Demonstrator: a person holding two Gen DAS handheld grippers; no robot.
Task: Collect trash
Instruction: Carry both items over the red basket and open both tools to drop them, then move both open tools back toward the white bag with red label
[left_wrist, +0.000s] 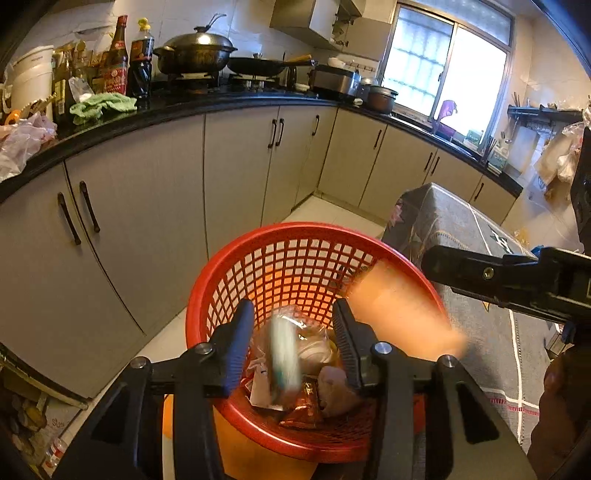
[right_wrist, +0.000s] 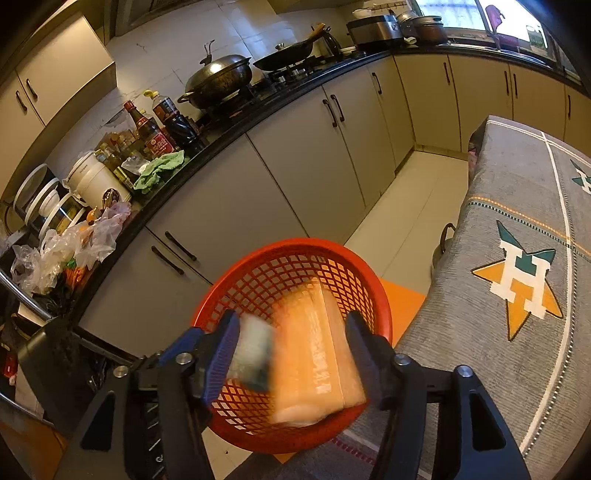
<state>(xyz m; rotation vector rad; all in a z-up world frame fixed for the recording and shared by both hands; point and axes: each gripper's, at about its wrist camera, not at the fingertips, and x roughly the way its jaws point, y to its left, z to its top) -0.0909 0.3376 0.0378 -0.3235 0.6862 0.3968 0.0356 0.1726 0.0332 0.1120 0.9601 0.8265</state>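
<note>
A red mesh basket (left_wrist: 295, 227) (right_wrist: 295, 243) sits below both grippers and holds a clear plastic bag (left_wrist: 314, 347) and a brown wrapper (left_wrist: 303, 410). My left gripper (left_wrist: 293, 332) is open over it. A blurred white and green item (left_wrist: 284, 354) (right_wrist: 253, 354) hangs between its fingers, touching neither. My right gripper (right_wrist: 291, 343) is open above the basket's right side. A blurred orange packet (right_wrist: 317, 350) (left_wrist: 402, 310) is in mid-air between its fingers, free of the pads. One right finger (left_wrist: 461, 267) shows above that packet.
A table with a grey patterned cloth (left_wrist: 461, 221) (right_wrist: 517, 221) stands right against the basket. Beige cabinets (left_wrist: 147, 221) under a black counter (right_wrist: 207, 155) with bottles, a wok and plastic bags run along the left and back. An orange surface (right_wrist: 402, 299) lies under the basket.
</note>
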